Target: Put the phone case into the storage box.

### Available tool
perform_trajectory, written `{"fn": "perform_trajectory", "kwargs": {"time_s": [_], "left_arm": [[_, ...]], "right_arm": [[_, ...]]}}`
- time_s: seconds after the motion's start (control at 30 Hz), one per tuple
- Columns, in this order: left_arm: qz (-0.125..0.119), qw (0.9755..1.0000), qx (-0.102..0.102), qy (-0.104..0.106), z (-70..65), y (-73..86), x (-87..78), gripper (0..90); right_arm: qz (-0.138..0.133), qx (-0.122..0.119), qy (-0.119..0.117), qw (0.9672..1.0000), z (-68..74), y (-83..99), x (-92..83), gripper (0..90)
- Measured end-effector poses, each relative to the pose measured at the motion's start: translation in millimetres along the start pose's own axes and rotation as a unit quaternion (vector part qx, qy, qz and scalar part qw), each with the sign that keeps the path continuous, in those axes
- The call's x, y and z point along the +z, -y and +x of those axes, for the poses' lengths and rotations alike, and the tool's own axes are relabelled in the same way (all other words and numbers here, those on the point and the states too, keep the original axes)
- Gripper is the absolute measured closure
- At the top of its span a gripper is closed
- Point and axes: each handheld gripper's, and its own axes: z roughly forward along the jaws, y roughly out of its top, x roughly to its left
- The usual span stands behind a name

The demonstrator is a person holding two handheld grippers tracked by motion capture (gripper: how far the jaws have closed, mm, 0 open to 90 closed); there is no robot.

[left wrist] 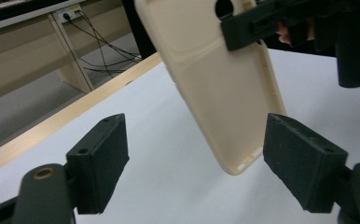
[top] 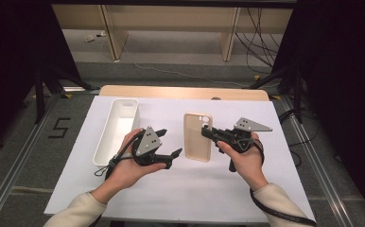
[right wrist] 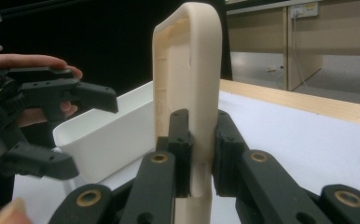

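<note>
Clearly the right gripper pinches the cream phone case right of the white bin. Left gripper, jaws spread between bin and case, holds nothing. Keep the pinch firm while carrying the case binward.

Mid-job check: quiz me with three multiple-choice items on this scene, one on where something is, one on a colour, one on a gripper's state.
1. Where does the white bin stand?
A. Left of the phone case
B. Right of the phone case
C. On the floor

2. What colour is the phone case?
A. Blue
B. Cream
C. Black

3. How is the left gripper?
A. Shut on the bin
B. Shut on the case
C. Open, holding nothing

Answers: 1 A, the high view shows the bin at the table's left. 2 B, all views show it cream. 3 C, its jaws stand apart off the case, while the right gripper clamps the case's edge.
</note>
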Motion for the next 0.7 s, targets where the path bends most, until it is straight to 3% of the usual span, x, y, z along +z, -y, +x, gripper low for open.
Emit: {"fn": "perform_trajectory", "kwargs": {"time_s": [0.13,0.2,0.23,0.43,0.7], "left_arm": [[-0.008,0.9998,-0.02,-0.001,6.6,-1.9,0.9,27.1],[-0.014,0.9995,-0.029,-0.005,8.0,-3.7,1.8,29.1],[-0.016,0.9994,-0.031,-0.008,8.7,-4.8,2.3,29.9],[-0.03,0.9984,-0.047,-0.01,11.2,-11.9,7.1,34.1],[-0.053,0.9965,-0.064,-0.005,8.0,-20.3,13.3,43.1]], "right_arm": [[-0.003,-0.006,-0.003,1.0,1.5,0.7,-0.1,81.0],[0.008,-0.004,-0.002,1.0,3.2,0.3,-1.4,81.0],[-0.006,-0.006,-0.004,1.0,3.4,1.4,0.4,81.0],[-0.013,-0.011,-0.008,0.9998,5.4,2.1,1.8,81.0],[-0.007,-0.012,-0.008,0.9999,7.2,1.6,0.7,80.9]]}}
